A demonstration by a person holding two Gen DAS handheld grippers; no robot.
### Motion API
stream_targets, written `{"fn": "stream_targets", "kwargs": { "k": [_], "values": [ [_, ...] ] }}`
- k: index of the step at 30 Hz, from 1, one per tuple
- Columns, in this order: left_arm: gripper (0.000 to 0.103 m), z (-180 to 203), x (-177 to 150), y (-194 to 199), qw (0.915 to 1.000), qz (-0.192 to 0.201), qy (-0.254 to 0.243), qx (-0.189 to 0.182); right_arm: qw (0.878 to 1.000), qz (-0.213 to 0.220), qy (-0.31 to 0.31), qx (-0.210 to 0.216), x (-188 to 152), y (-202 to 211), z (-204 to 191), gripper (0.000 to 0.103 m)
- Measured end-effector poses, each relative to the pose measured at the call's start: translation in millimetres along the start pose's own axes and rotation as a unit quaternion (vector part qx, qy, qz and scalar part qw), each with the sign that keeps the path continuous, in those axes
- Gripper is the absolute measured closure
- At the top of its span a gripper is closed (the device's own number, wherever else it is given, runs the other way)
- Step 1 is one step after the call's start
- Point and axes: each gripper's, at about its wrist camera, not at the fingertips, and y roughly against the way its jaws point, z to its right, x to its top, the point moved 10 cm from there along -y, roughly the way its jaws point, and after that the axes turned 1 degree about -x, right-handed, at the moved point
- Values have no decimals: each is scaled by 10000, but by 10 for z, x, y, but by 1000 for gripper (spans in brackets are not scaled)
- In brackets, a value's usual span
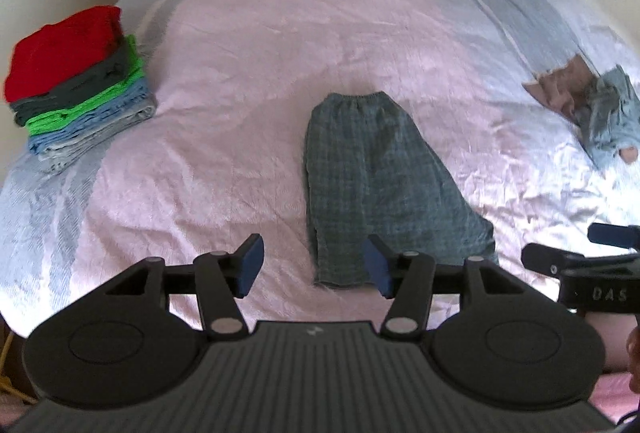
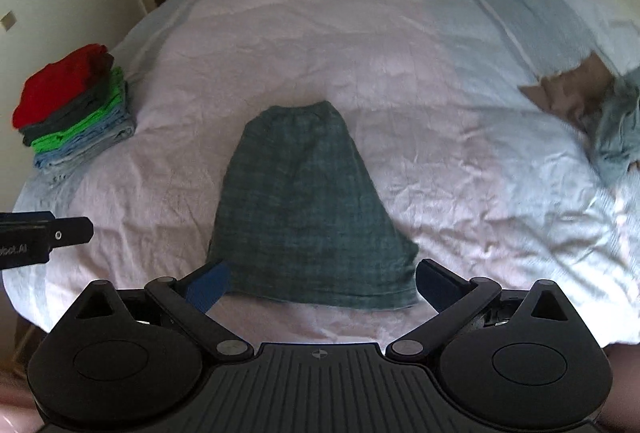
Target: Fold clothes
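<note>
The left gripper hangs above the near edge of the bed, jaws spread wide and empty. The right gripper hangs beside it over the same edge, jaws spread wider, also empty.

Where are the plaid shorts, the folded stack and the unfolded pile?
plaid shorts [image 2: 304,201], right wrist view, middle of the fabric
folded stack [image 1: 64,49], left wrist view, red top garment
unfolded pile [image 1: 608,113], left wrist view, crumpled grey-blue garment
</note>
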Motion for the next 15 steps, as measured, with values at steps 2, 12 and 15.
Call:
{"fn": "stream_targets", "kwargs": {
  "k": [2, 12, 15],
  "values": [
    [50, 94, -38, 75, 9999, 54, 106, 78, 9999, 106, 64, 2, -18, 117, 92, 1],
    [41, 627, -397, 352, 9984, 191, 410, 326, 9994, 35, 290, 172, -296, 469, 507, 1],
    [41, 740, -527, 401, 9978, 165, 488, 419, 9989, -86, 404, 230, -425, 507, 564, 1]
  ]
}}
